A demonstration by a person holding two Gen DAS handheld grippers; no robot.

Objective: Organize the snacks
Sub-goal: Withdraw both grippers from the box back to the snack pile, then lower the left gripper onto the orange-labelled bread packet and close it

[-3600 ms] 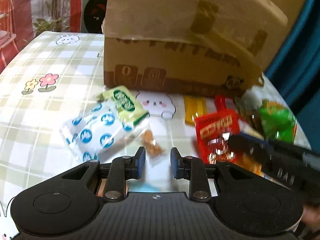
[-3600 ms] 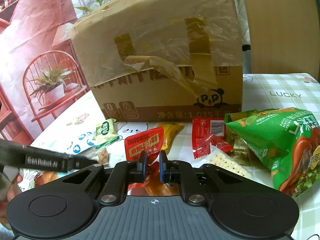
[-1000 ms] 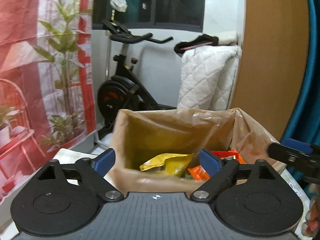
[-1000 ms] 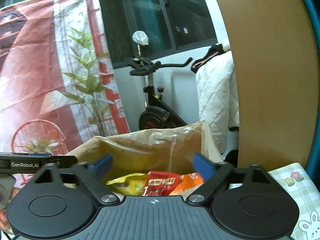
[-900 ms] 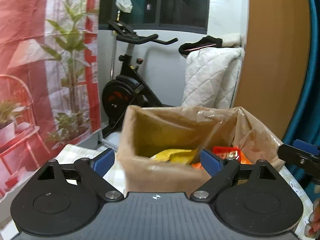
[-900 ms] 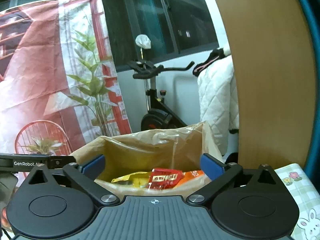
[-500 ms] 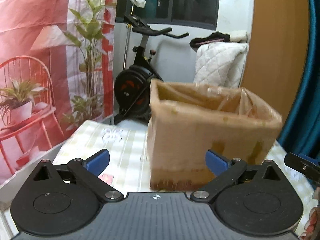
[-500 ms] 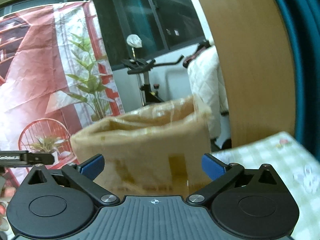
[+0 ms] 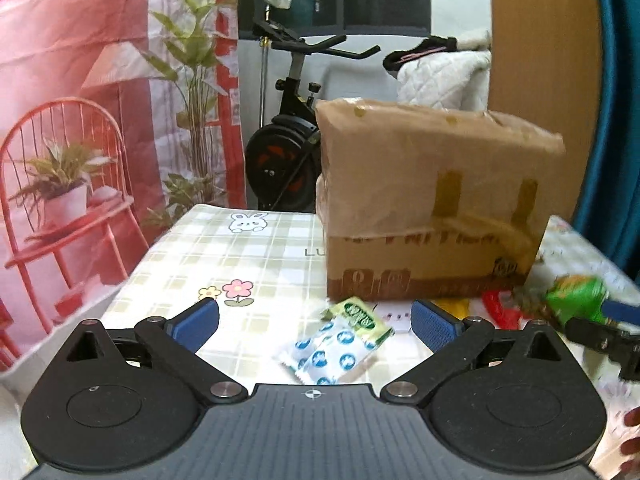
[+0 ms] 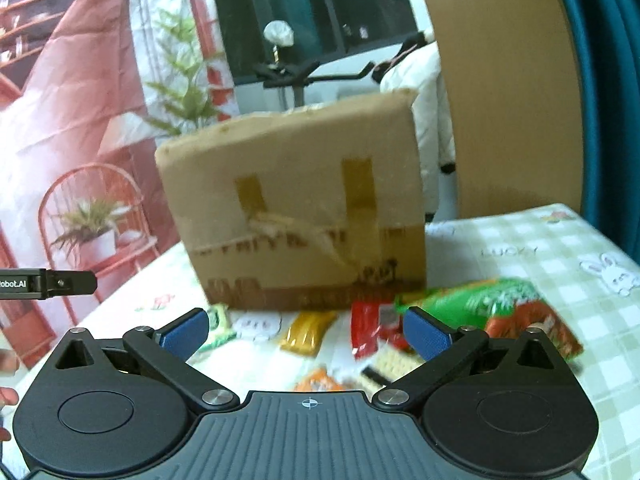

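A taped cardboard box (image 9: 432, 208) (image 10: 296, 208) stands on the checked tablecloth (image 9: 248, 264). Loose snacks lie in front of it. A white packet with blue dots (image 9: 328, 354) and a small green packet (image 9: 358, 316) lie between the wide-open fingers of my left gripper (image 9: 316, 322), which holds nothing. My right gripper (image 10: 306, 332) is also open and empty, above a yellow packet (image 10: 306, 330), a red packet (image 10: 370, 326), an orange packet (image 10: 320, 380) and a big green chip bag (image 10: 492, 308). The other gripper shows at each view's edge.
An exercise bike (image 9: 292, 140) and a white quilt (image 9: 444, 76) stand behind the table. A red printed backdrop (image 9: 80, 100) hangs on the left, a wooden panel (image 10: 512, 88) and a blue curtain (image 9: 616, 120) on the right. The table's left edge (image 9: 132, 276) is near.
Both grippers have pulled back from over the box and sunk toward the table. The box inside is no longer seen; the loose snacks in front of it have come into view.
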